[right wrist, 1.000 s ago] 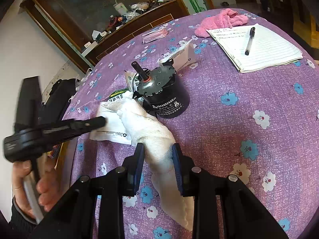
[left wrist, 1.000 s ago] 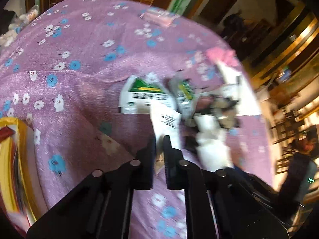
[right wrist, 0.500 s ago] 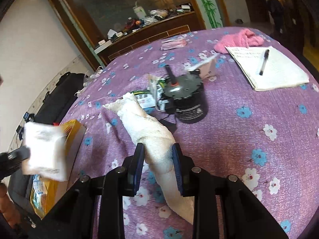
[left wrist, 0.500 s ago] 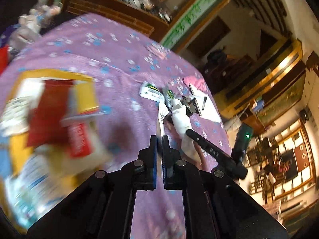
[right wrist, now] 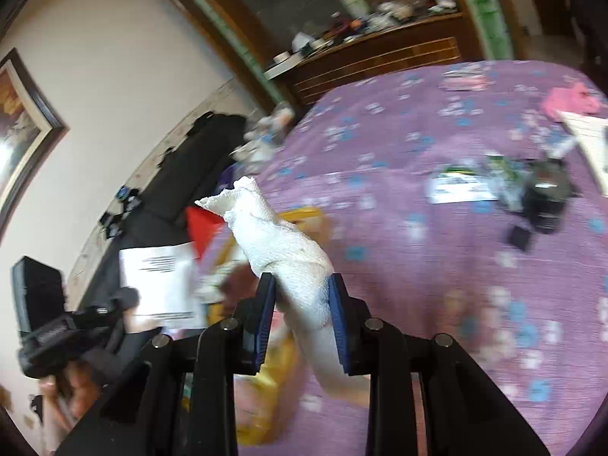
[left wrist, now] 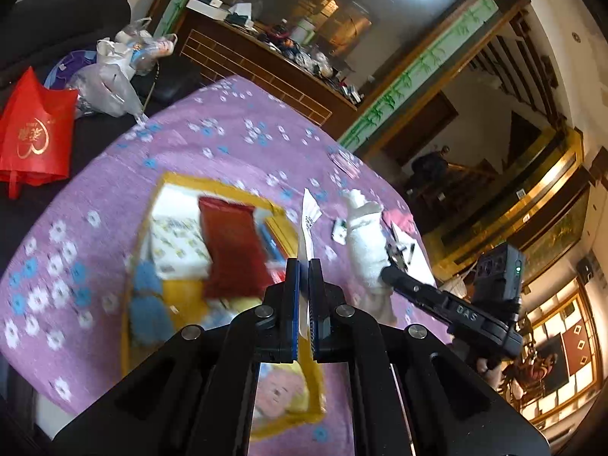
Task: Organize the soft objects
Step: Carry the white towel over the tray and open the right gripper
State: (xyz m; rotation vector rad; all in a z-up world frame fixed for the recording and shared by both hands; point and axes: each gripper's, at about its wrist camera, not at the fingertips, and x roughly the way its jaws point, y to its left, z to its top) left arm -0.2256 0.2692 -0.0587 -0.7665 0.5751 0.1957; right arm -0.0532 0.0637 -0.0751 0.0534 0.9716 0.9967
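The left gripper (left wrist: 303, 266) is clamped on a thin white packet (left wrist: 308, 224), held edge-on above the near right wall of the yellow box (left wrist: 212, 184), which lies open on the purple flowered tablecloth (left wrist: 212, 136) near the table's left edge. The box already holds a red pouch (left wrist: 231, 247) and other packets, blurred. The right gripper (right wrist: 302, 296) squeezes a rolled white towel (right wrist: 277, 243) at its middle, lifted off the cloth just beside the box, both ends hanging free. A wide bare stretch of cloth separates it from the black motor (right wrist: 547, 193) and green-and-white sachets (right wrist: 461, 186) farther right. A pink cloth (right wrist: 573, 100) lies at the far edge.
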